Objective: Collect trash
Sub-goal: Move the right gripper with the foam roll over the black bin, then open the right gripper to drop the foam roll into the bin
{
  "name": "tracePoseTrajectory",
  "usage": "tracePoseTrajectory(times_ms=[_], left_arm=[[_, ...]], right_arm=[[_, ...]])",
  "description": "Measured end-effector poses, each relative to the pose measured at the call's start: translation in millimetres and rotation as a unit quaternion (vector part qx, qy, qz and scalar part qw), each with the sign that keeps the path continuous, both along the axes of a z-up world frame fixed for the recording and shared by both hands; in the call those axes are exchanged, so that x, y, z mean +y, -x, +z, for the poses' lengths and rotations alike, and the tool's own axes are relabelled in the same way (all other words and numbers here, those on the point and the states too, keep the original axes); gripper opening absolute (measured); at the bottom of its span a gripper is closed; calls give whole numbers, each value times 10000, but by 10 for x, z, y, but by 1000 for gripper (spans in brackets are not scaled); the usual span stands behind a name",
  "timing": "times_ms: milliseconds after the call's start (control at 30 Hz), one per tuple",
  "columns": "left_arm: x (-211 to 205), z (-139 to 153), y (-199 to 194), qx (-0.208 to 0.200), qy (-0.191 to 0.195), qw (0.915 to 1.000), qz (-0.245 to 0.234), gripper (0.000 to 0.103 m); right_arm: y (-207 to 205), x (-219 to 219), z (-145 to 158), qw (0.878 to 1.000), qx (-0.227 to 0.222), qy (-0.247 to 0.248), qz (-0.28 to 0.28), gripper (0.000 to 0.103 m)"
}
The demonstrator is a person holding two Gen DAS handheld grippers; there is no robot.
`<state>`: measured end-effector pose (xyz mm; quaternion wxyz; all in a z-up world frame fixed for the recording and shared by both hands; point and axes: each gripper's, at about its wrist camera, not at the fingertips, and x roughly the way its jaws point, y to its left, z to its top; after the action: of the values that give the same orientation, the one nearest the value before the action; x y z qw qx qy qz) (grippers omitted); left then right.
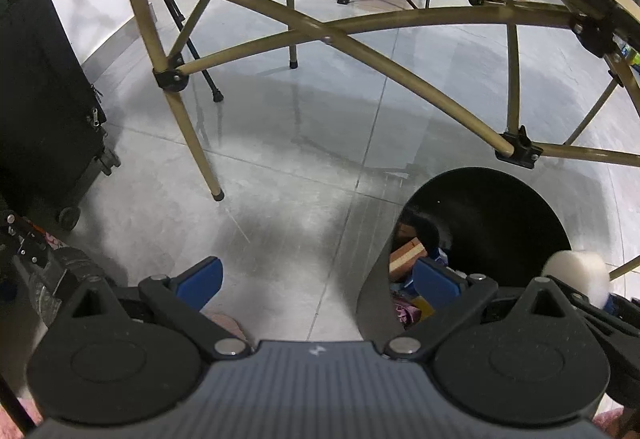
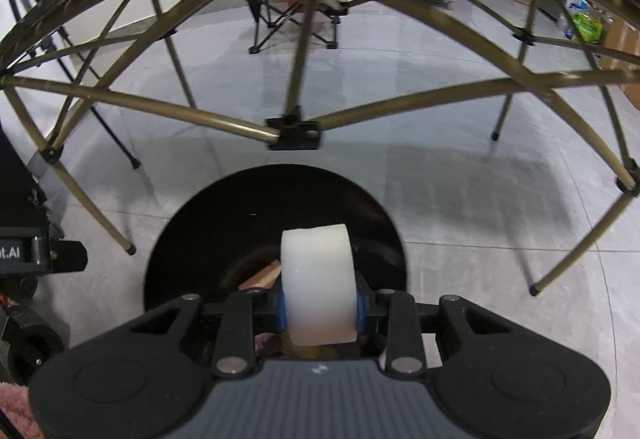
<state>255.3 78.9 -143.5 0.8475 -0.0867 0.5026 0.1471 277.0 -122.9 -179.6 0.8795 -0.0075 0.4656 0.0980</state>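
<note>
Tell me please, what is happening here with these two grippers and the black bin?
A person is collecting trash with a gripper in each hand. The right gripper is shut on a white foam roll and holds it over the open black bin, which already has some items inside, such as a small brown box. The left gripper is open and empty, beside the bin above the grey floor. A folding table frame stands behind.

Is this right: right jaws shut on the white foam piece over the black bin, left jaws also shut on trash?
Not quite. The left gripper is open and empty, as the left wrist view shows. The rest stands: the right gripper is shut on the white foam piece over the black bin.
</note>
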Motion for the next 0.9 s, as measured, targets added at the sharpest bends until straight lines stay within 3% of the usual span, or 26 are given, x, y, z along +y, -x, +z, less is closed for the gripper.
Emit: tracePoseTrajectory(times_ms=[567,600,633,667,700,733,900], left_arm=[[243,-24,101,35,103,9998,164,103],[252,-21,105,29,107,9998,165,103],[257,-18,109,24,113,9998,168,103],[259,-18,110,23,122,9998,169,103],[260,-16,112,20,131,9998,169,103],[263,-13,114,17,136,9998,169,103],[257,0,127,-18,168,9997,151,103]], right_arm=[[-129,305,-108,9995,223,-14,208,32],[-142,301,-110,9995,238,-48,208,37],[-153,296,-112,9995,247,-62,182,55],[-167,289,-114,9996,250,-51,152,82],[-178,282,-117,9996,265,-36,120,95],[-185,276,-119,9996,282,-20,78,103],[-191,232,-119,9995,311,-57,8,103]])
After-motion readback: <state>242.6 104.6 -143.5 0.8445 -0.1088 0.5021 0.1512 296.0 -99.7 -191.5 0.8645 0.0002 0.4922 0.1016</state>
